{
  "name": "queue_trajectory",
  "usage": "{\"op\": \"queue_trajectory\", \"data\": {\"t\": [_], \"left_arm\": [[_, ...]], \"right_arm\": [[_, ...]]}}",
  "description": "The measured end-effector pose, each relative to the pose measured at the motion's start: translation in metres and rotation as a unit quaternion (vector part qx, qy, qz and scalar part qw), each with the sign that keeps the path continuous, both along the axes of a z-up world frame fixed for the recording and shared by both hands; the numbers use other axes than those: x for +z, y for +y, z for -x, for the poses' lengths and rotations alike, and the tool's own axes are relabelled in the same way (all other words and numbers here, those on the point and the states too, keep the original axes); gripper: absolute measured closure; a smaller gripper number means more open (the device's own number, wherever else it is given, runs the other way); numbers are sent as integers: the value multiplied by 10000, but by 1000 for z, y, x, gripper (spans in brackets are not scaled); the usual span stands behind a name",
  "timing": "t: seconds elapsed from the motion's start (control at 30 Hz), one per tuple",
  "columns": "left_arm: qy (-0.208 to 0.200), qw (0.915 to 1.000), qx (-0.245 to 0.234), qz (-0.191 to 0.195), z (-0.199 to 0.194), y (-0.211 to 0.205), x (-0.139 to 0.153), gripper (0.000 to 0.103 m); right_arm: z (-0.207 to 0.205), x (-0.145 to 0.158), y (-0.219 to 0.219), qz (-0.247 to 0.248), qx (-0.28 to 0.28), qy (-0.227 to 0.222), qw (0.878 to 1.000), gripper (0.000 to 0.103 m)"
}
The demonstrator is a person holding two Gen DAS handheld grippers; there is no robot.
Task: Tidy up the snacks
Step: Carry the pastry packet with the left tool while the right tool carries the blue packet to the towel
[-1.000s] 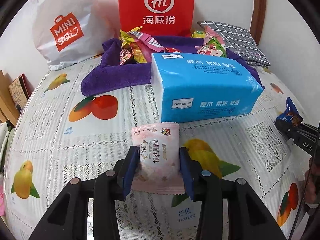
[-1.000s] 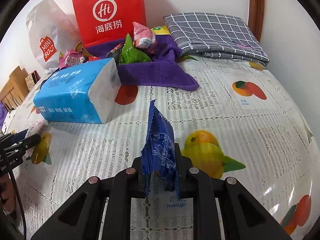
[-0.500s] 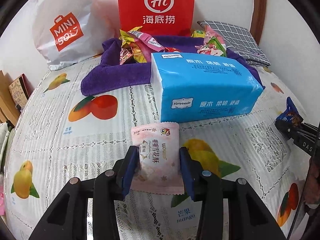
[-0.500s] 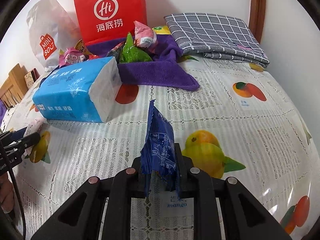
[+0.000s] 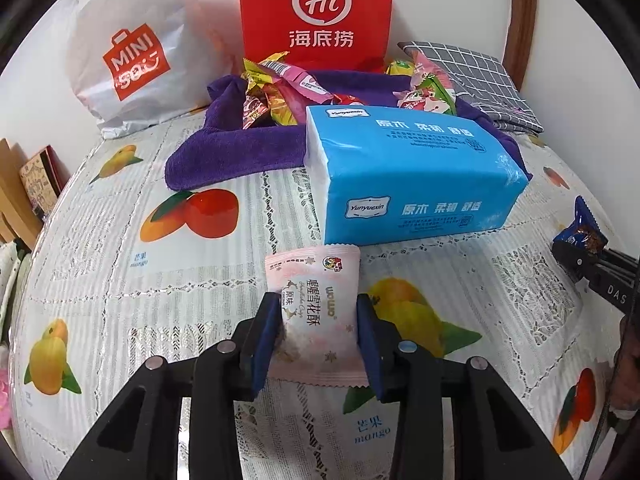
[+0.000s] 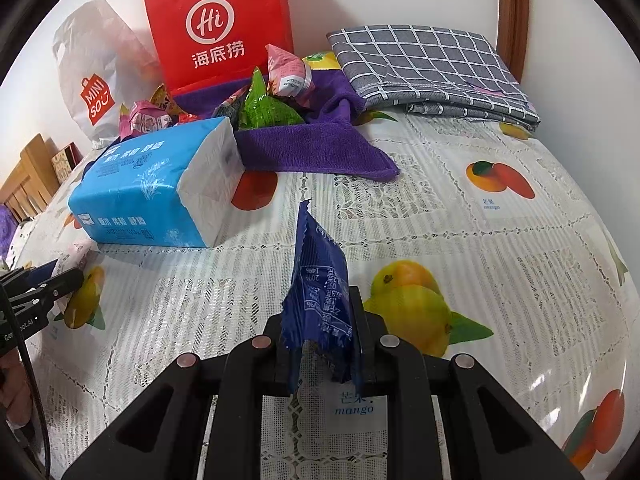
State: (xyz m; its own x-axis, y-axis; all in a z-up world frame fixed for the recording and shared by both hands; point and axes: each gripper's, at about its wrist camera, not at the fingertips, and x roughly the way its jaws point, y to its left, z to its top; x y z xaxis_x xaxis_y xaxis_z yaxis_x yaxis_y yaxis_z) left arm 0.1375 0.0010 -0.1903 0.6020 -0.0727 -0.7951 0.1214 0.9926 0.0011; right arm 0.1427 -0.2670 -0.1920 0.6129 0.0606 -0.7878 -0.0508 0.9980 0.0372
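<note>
The left gripper (image 5: 318,322) jaws are closing on a pink packet (image 5: 316,312); the right gripper (image 6: 320,320) jaws stay clamped on a blue packet (image 6: 318,280).

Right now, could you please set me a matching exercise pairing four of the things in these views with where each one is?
Things:
1. pink snack packet
2. dark blue snack packet
3. blue tissue pack
4. green snack packet

Places:
A. on the purple towel
B. between the right gripper fingers
C. lying on the fruit-print tablecloth, in front of the towel
D. between the closing left gripper fingers

Pairs: 1-D, 2-B, 3-C, 4-A
</note>
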Motion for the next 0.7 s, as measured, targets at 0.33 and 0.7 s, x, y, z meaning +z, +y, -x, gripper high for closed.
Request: {"op": "queue_trajectory", "data": {"t": [0.33, 0.7], "left_arm": [[89, 9992, -88, 379, 3, 5, 27, 70], [-106, 9989, -119, 436, -4, 2, 71, 70]], "right_arm": [[3, 23, 15, 83, 266, -204, 9994, 88], [-18, 68, 30, 21, 351, -474, 9983, 88]]}}
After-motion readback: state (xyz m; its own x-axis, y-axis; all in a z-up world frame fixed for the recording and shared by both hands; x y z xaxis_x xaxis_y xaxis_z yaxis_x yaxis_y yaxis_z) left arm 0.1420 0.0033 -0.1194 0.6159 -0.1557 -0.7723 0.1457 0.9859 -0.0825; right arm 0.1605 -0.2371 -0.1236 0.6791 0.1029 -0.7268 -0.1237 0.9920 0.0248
